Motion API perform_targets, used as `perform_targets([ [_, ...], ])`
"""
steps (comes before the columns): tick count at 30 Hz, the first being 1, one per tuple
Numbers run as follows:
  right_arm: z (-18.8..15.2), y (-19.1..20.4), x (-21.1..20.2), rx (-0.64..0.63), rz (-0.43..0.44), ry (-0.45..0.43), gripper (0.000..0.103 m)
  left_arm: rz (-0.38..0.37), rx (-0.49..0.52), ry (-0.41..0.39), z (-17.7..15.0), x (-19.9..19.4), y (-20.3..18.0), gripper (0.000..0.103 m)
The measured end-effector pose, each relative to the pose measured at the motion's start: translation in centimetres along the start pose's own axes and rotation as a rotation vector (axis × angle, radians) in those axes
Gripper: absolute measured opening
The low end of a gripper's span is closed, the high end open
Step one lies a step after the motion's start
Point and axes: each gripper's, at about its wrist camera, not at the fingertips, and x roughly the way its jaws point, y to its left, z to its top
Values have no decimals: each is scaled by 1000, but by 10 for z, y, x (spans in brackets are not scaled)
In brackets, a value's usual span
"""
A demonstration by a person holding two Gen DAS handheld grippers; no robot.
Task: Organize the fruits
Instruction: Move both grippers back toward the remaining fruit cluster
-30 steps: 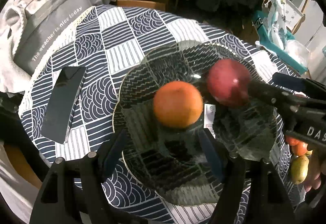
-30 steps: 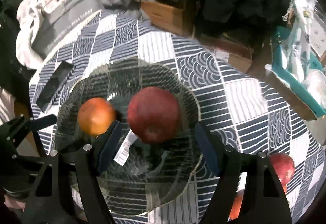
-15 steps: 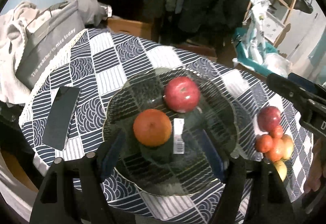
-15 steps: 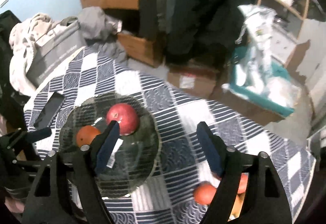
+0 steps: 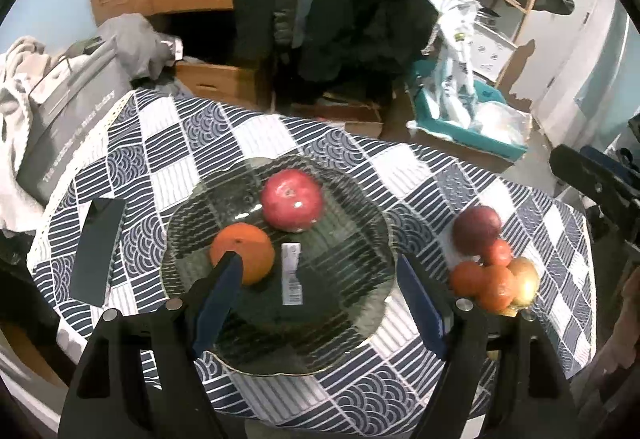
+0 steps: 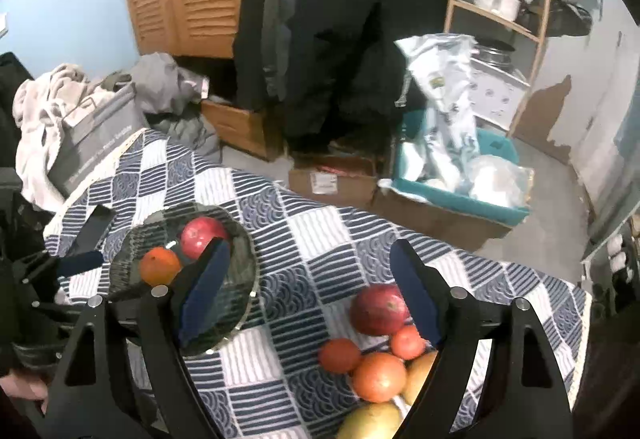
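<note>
A glass plate (image 5: 360, 299) sits on the patterned tablecloth and holds a red apple (image 5: 292, 205) and an orange (image 5: 244, 253). It shows in the right wrist view too (image 6: 244, 275). A pile of loose fruit lies to its right: a dark red apple (image 6: 378, 309), oranges (image 6: 378, 375) and yellow-green pears (image 6: 370, 423); the pile (image 5: 492, 271) also shows in the left wrist view. My left gripper (image 5: 320, 303) is open and empty above the plate's near side. My right gripper (image 6: 308, 295) is open and empty, raised above the cloth between plate and pile.
A black phone (image 5: 98, 251) lies on the cloth left of the plate. A grey bag (image 5: 68, 127) and clothes sit off the table's left edge. Cardboard boxes (image 6: 332, 179) and a teal bin (image 6: 460, 195) stand on the floor behind. A barcode sticker (image 5: 291, 273) is on the plate.
Both grippers have pulled back and up from the plate. The right gripper let go of the red apple, which now rests on the plate, and swung right over the fruit pile.
</note>
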Motion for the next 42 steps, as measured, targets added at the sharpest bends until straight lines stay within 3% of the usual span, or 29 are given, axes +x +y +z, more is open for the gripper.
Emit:
perform_targets([
  [13,-26,-69,-40,94,-77,-25,83,-70,77,-23,4,-12,-55,81],
  [23,-57,-121,-53,177,-145,7,83,-108,152,-7,0,-6,-101,81],
  [32,-86,-148,-54,222,-177,55,83,-126,217,18,-8,4,-135,81],
  [42,-115,-161,-26,251,-148,148,83,-105,267,60,-16,26,-153,81],
])
